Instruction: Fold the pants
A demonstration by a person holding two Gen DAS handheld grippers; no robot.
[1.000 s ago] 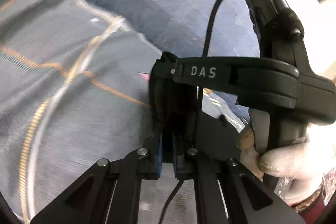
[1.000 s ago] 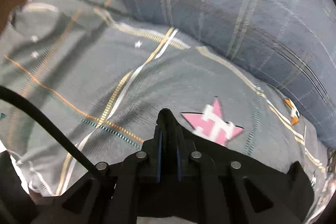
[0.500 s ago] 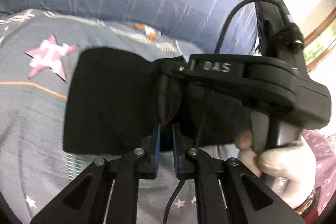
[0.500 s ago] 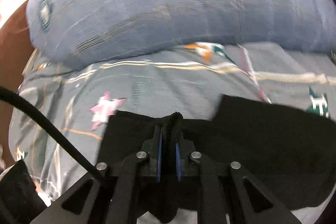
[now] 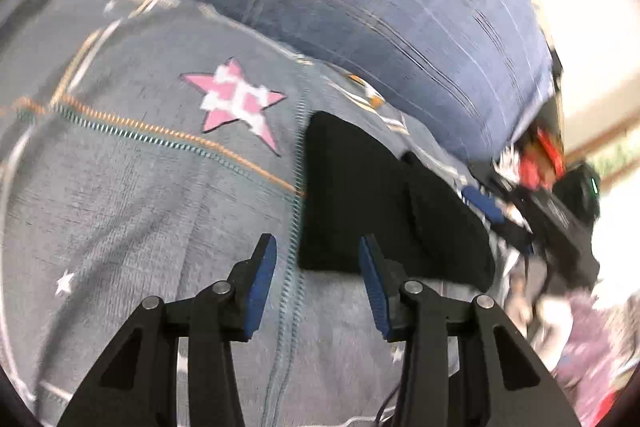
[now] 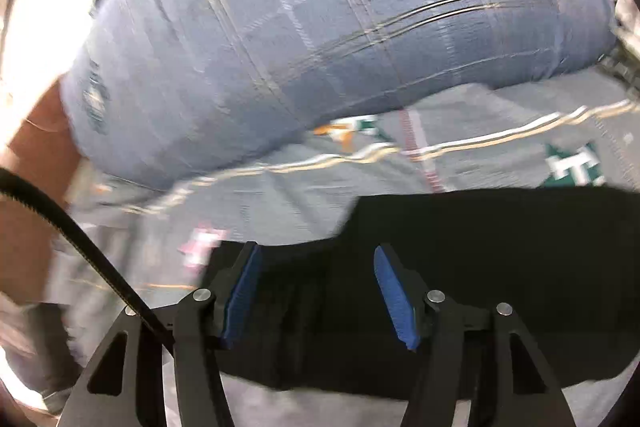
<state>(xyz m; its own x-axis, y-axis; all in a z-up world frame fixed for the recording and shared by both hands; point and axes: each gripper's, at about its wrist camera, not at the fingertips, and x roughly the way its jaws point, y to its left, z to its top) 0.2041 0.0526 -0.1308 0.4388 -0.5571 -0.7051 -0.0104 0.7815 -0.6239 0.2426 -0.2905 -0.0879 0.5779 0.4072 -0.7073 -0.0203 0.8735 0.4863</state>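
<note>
Left gripper point(image 5: 316, 267) over grey patterned bedspread point(image 5: 120, 211)

Motion-blurred fisheye views, blown-out daylight glare at upper corners, dark vignetted edges

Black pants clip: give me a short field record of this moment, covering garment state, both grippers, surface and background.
garment: black pants, folded into a compact dark bundle, lying flat on the bedspread
left gripper: open, nothing between the fingers, tips at the near left edge of the pants
right gripper: open, hovering over the pants, gripping no fabric
surface: grey bedspread with a pink star and stitched stripes
background: blue plaid pillow behind the pants
image quality: motion blur in both views
</note>
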